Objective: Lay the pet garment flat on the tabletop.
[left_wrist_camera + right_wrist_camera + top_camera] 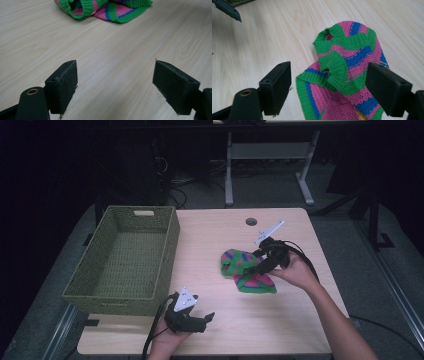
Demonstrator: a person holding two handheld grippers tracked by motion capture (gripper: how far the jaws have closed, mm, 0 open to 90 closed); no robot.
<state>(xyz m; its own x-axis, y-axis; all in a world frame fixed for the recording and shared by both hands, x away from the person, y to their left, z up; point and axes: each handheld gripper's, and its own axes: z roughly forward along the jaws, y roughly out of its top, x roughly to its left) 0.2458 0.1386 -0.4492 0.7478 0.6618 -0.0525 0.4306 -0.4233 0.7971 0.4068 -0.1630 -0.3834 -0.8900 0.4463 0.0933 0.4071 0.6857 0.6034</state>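
The right hand-held gripper (327, 87) stands with its jaws apart, straddling a bunched part of the striped knit sweater (347, 67), a small green, pink and blue garment lying crumpled on the counter (220, 320) right of the middle. To grip well, it should settle lower so both pads catch several knit layers, the ribbed cuff included, before closing. The left hand-held gripper (115, 85), jaws apart too and holding nothing, hovers near the counter's front edge, well apart from the sweater. The green woven basket (125, 260) sits at the left.
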